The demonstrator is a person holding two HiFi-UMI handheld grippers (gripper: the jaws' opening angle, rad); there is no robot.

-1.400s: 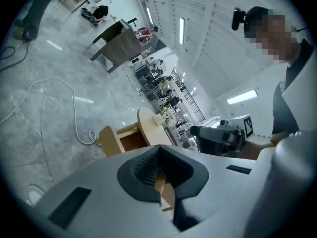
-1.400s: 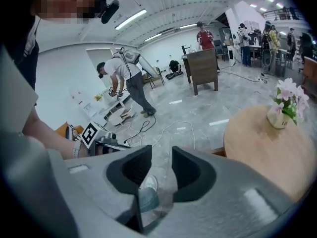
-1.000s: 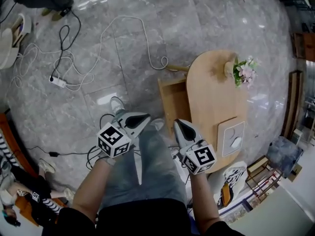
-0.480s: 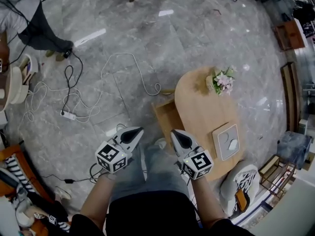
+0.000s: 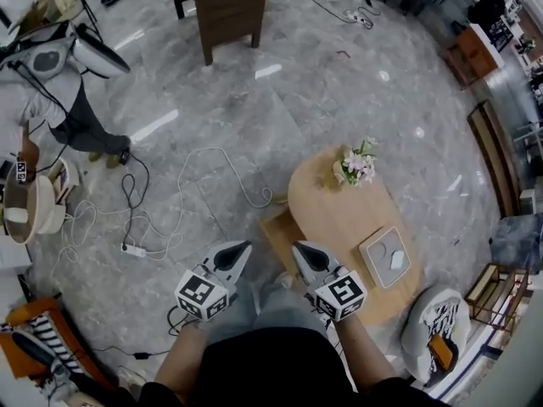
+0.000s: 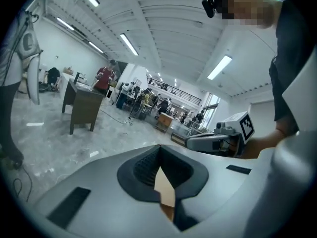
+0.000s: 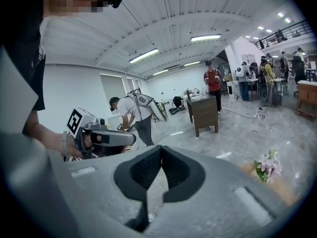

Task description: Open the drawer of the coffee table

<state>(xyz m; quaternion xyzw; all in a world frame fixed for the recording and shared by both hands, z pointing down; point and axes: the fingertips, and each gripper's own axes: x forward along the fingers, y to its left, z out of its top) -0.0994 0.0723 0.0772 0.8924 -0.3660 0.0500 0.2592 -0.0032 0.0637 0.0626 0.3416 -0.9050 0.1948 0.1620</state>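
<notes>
In the head view a low oval wooden coffee table (image 5: 339,214) stands on the grey floor, with its drawer (image 5: 277,230) pulled out on the left side. My left gripper (image 5: 244,245) and right gripper (image 5: 296,247) are held side by side in the air, well above the drawer and near the person's body. Both are shut with nothing between the jaws. The left gripper view looks along its closed jaws (image 6: 159,148) and catches the right gripper (image 6: 218,139) beside it. The right gripper view looks along its closed jaws (image 7: 161,149) and catches the left gripper (image 7: 101,138).
A pot of pink flowers (image 5: 356,164) and a white tray (image 5: 387,257) sit on the table. White cables and a power strip (image 5: 133,249) lie on the floor at left. A dark wooden cabinet (image 5: 225,2) stands far back, a patterned pouf (image 5: 437,329) at right, and people around the hall.
Both grippers and the head camera have risen. The table and floor look smaller and farther away, and more of the room shows. The jaws stayed shut.
</notes>
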